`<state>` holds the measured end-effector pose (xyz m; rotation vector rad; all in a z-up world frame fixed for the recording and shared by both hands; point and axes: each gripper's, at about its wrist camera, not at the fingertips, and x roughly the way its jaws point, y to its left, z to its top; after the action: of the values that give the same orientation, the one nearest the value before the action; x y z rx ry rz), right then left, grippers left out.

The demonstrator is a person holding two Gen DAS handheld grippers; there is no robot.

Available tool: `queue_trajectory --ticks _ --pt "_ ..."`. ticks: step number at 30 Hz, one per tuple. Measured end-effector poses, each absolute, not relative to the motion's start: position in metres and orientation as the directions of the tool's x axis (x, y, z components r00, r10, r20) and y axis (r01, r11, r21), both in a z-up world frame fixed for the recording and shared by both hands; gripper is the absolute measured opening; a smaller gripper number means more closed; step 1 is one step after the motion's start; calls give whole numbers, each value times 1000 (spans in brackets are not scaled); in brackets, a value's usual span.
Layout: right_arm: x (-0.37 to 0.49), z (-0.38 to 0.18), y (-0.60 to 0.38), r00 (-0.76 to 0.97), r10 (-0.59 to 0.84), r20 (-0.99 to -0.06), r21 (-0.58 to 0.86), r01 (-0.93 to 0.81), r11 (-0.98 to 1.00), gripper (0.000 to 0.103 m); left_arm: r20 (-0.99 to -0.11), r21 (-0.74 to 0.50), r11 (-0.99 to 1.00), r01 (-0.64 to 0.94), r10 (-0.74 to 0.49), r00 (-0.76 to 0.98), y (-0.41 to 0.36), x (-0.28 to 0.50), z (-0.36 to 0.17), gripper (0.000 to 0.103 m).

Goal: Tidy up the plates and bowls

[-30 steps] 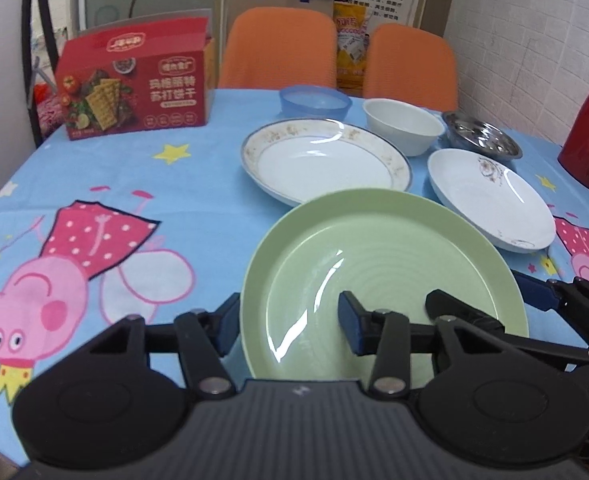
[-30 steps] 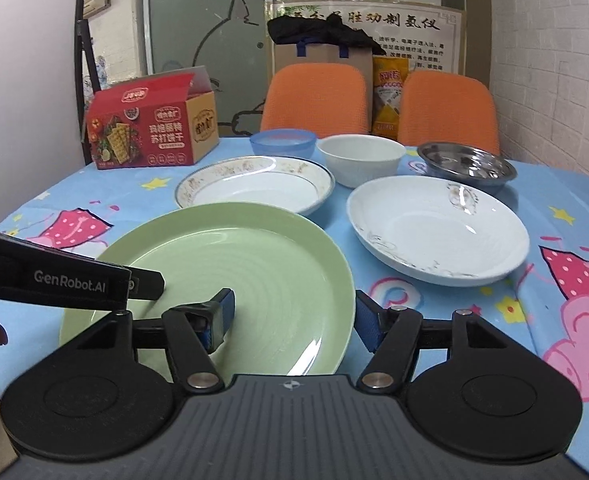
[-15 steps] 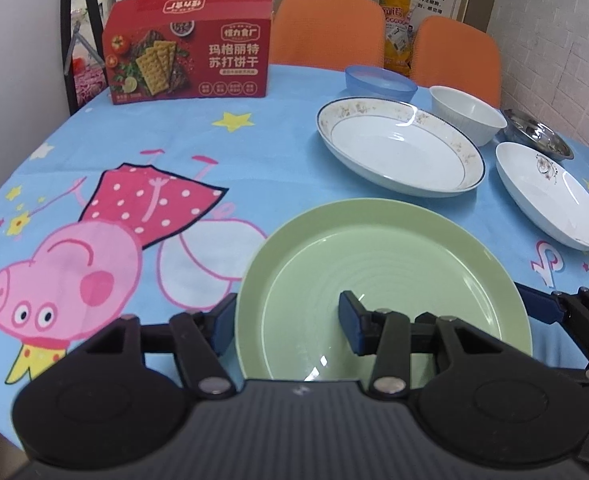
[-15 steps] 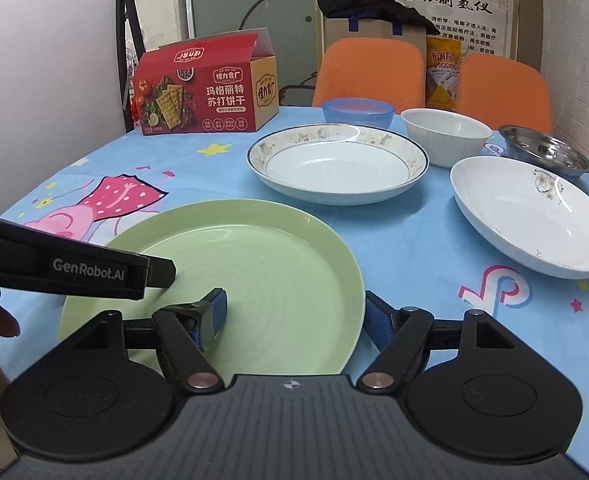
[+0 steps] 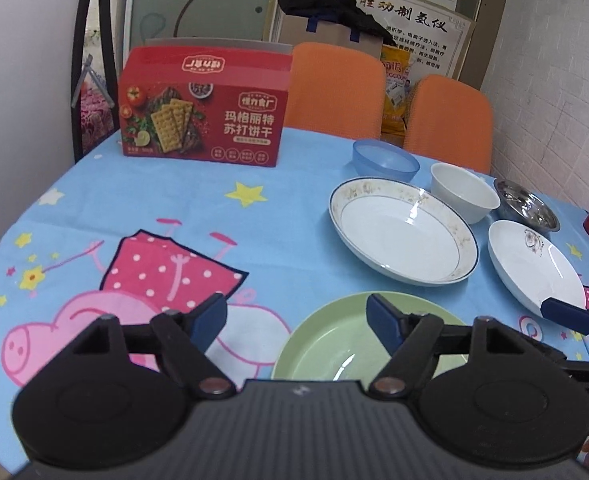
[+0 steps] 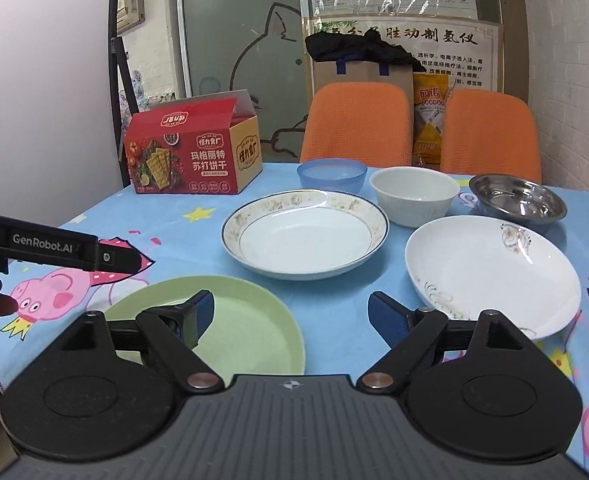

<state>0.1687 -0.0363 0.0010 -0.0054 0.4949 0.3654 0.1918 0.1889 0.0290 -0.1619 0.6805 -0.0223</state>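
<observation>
Opening my left gripper (image 5: 296,318), nothing between its pads; my right gripper (image 6: 290,314) gapes empty too. Green plate (image 6: 250,320) lies flat on the table (image 6: 174,208) below both, touching neither.

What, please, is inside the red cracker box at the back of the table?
The cracker box shows its top flap raised, but both views see only its outer faces; its inside is hidden.

Green plate (image 6: 250,332) lies flat nearest; gold-rimmed plate (image 6: 304,236) and flowered plate (image 6: 494,272) beyond; blue (image 6: 331,174), white (image 6: 414,196), seemingly steel (image 6: 518,198) bowls behind, upright.
</observation>
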Motion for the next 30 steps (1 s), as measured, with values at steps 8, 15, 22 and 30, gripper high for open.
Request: queue_trajectory --ticks 8,15,22,30 --pt "216 14 -42 830 317 -459 31 -342 939 103 -640 -140 990 8 -96 762 179 244 31 77" --pt "267 13 -46 828 295 -477 30 -320 947 103 -676 -158 987 10 -116 727 179 297 25 77" --pt "307 -3 -34 792 298 -533 21 -340 940 103 -708 -163 987 16 -128 694 170 338 13 77" --pt "329 -25 -28 751 295 -590 33 -343 939 103 -729 -146 988 41 -135 671 155 361 2 77"
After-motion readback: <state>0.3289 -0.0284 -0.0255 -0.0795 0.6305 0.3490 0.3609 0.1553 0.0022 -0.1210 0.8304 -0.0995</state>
